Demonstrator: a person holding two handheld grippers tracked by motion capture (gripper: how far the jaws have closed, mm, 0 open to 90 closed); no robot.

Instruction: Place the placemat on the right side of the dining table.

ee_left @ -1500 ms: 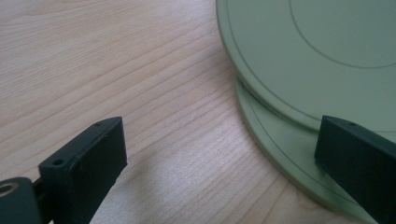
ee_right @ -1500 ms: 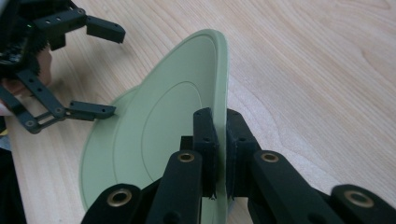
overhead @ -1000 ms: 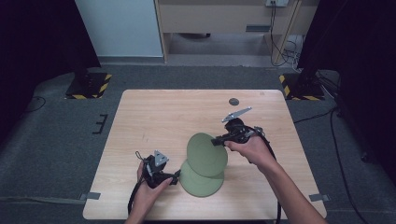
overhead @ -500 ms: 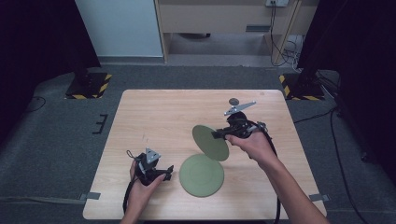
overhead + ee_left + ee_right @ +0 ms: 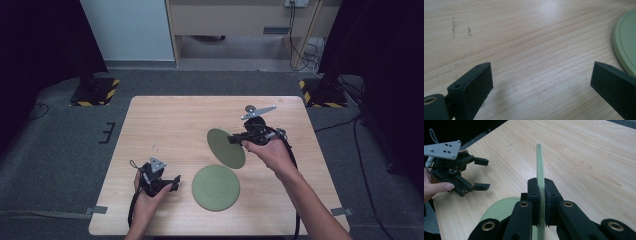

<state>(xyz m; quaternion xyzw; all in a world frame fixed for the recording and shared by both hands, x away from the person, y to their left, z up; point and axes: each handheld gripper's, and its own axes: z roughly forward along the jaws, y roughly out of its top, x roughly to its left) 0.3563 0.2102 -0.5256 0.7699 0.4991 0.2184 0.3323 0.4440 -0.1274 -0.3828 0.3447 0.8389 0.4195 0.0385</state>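
My right gripper (image 5: 239, 138) is shut on the rim of a green plate (image 5: 225, 147) and holds it tilted on edge above the wooden table (image 5: 170, 120). In the right gripper view the jaws pinch that plate (image 5: 539, 167) edge-on at the right gripper (image 5: 541, 195). A second green plate (image 5: 216, 187) lies flat near the front edge, below and left of the held one; I see it under the jaws as the flat plate (image 5: 500, 207). My left gripper (image 5: 172, 182) stands open just left of it, apart from it. Its jaws at the left gripper (image 5: 541, 80) frame bare wood, with the flat plate's rim (image 5: 625, 42) at the right.
The person's forearms come in from the table's front edge. Two stands with yellow-and-black striped bases (image 5: 95, 92) (image 5: 320, 95) sit on the grey floor off the far corners. Bare wood spreads over the far and left parts of the table.
The right gripper has swung the held plate up and clear of the flat plate. The left gripper has drawn back leftward from the flat plate's rim.
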